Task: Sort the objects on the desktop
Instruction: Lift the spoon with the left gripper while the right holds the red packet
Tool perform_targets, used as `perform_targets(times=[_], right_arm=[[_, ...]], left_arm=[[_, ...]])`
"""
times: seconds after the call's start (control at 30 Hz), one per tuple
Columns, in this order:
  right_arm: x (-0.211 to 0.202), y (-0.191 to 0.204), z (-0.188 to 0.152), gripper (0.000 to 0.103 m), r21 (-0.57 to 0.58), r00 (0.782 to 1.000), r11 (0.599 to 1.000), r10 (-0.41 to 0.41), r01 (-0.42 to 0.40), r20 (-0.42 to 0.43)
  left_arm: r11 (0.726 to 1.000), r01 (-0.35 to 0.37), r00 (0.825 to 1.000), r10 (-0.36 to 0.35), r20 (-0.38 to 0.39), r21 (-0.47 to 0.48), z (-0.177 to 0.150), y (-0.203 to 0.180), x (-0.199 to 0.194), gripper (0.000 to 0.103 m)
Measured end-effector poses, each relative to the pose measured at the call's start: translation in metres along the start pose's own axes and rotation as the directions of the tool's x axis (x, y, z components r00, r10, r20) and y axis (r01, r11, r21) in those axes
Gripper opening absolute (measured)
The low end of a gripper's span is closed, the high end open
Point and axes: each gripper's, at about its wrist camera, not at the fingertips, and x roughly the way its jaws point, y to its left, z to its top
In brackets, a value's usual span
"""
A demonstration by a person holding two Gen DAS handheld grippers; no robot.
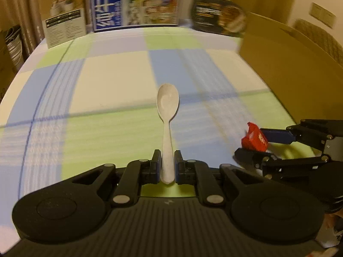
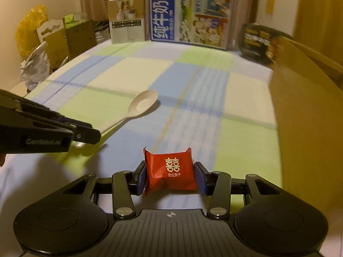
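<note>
Both tools hold a thing above the checked surface (image 1: 120,79): a spoon in the left, a red packet in the right.

The left tool (image 1: 167,164) is clamped tight on the handle of the pale spoon (image 1: 167,115), whose handle end sits between the pads and whose bowl points away, out ahead of the tool over the blue, green and cream cloth. The right tool (image 2: 172,176) stands partly open, its blue pads pressed on both sides of the red packet (image 2: 170,170), which fills the gap between them, its printed face turned toward the camera. In the left wrist view the right tool sits to the right, near a brown cardboard box (image 1: 285,68). A blue milk carton (image 2: 190,15) stands at the far edge.
</note>
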Motion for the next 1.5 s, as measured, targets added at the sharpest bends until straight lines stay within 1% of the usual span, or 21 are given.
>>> perform_targets(times=[0.07, 0.13, 0.17, 0.2, 0.27, 0.3, 0.33, 0.5, 0.63, 0.67, 0.73, 0.77, 0.83, 0.93, 1.13, 1.17, 1.27, 1.3, 1.4, 1.47, 1.5], right_arm=[[-0.017, 0.002, -0.017, 0.044, -0.003, 1.000, 1.000, 0.001, -0.001, -0.014], [-0.032, 0.004, -0.032, 0.047, -0.027, 1.000, 1.000, 0.000, 0.000, -0.017], [-0.037, 0.004, -0.037, 0.054, -0.038, 1.000, 0.999, 0.002, -0.003, -0.016], [-0.042, 0.005, -0.042, 0.065, -0.055, 1.000, 0.998, 0.002, -0.003, -0.014], [-0.050, 0.005, -0.049, 0.072, -0.062, 1.000, 0.998, -0.001, 0.001, 0.003], [-0.053, 0.004, -0.051, 0.072, -0.051, 1.000, 0.999, 0.008, -0.007, 0.016], [-0.054, 0.004, -0.051, 0.072, -0.038, 0.999, 0.999, 0.019, -0.018, 0.027], [-0.055, -0.001, -0.052, 0.072, -0.033, 0.998, 0.999, 0.022, -0.019, 0.065], [-0.049, -0.008, -0.055, 0.072, -0.019, 0.998, 1.000, 0.021, -0.020, 0.057], [-0.047, -0.010, -0.055, 0.072, -0.010, 0.998, 1.000, 0.019, -0.019, 0.055], [-0.043, -0.013, -0.055, 0.072, 0.011, 0.999, 1.000, 0.022, -0.022, 0.050], [-0.043, -0.014, -0.055, 0.072, 0.020, 0.998, 1.000, 0.022, -0.023, 0.056], [-0.042, -0.015, -0.054, 0.072, 0.030, 0.998, 0.999, 0.029, -0.031, 0.061], [-0.042, -0.015, -0.053, 0.072, 0.031, 0.997, 0.999, 0.034, -0.036, 0.070], [-0.042, -0.013, -0.053, 0.070, 0.032, 0.996, 0.998, 0.047, -0.050, 0.072], [-0.043, -0.012, -0.053, 0.067, 0.029, 0.996, 0.998, 0.049, -0.052, 0.070], [-0.044, -0.009, -0.052, 0.051, 0.012, 0.997, 0.999, 0.049, -0.050, 0.063], [-0.044, -0.008, -0.052, 0.048, 0.008, 0.997, 0.999, 0.050, -0.051, 0.060], [-0.043, -0.011, -0.050, 0.045, 0.027, 0.997, 0.998, 0.046, -0.048, 0.061], [-0.040, -0.015, -0.047, 0.044, 0.054, 0.997, 0.998, 0.029, -0.032, 0.065], [-0.038, -0.018, -0.044, 0.044, 0.062, 0.997, 0.998, 0.019, -0.023, 0.072]], left_arm=[[1.000, 0.016, 1.000, -0.016, -0.003, -0.008, -0.018, -0.014, -0.015, 0.009], [1.000, 0.021, 1.000, -0.021, -0.012, -0.018, -0.038, -0.028, -0.029, 0.009], [0.999, 0.018, 1.000, -0.018, -0.015, -0.026, -0.047, -0.033, -0.035, 0.009], [0.999, 0.016, 1.000, -0.016, -0.016, -0.032, -0.053, -0.036, -0.041, 0.009], [0.999, 0.009, 1.000, -0.009, -0.011, -0.036, -0.061, -0.041, -0.049, 0.028], [1.000, 0.007, 1.000, -0.007, 0.000, -0.029, -0.062, -0.043, -0.052, 0.037], [1.000, 0.003, 1.000, -0.003, 0.008, -0.015, -0.062, -0.044, -0.054, 0.037], [0.999, -0.017, 1.000, 0.016, 0.014, 0.051, -0.047, -0.050, -0.048, 0.037], [0.994, -0.019, 0.999, 0.016, 0.034, 0.107, -0.031, -0.057, -0.030, 0.040], [0.994, -0.012, 0.999, 0.008, 0.033, 0.110, -0.028, -0.057, -0.023, 0.040], [0.994, -0.003, 1.000, 0.001, 0.024, 0.106, -0.023, -0.058, -0.010, 0.045], [0.994, 0.001, 1.000, -0.003, 0.019, 0.110, -0.021, -0.059, -0.004, 0.045], [0.991, -0.006, 0.999, 0.001, 0.035, 0.132, -0.017, -0.061, 0.006, 0.046], [0.987, -0.028, 0.999, 0.021, 0.048, 0.161, -0.009, -0.064, 0.018, 0.047], [0.988, -0.046, 0.999, 0.042, 0.033, 0.149, -0.003, -0.060, 0.029, 0.044], [0.988, -0.043, 0.999, 0.039, 0.025, 0.147, -0.003, -0.059, 0.029, 0.044], [0.988, -0.032, 0.999, 0.029, 0.025, 0.149, -0.006, -0.056, 0.027, 0.045], [0.989, -0.031, 0.999, 0.027, 0.025, 0.147, -0.006, -0.055, 0.026, 0.045], [0.990, -0.027, 0.999, 0.024, 0.027, 0.141, -0.006, -0.054, 0.026, 0.044], [0.989, -0.022, 0.999, 0.018, 0.030, 0.145, -0.006, -0.055, 0.027, 0.041], [0.990, -0.017, 0.999, 0.013, 0.030, 0.143, -0.006, -0.055, 0.027, 0.038]])
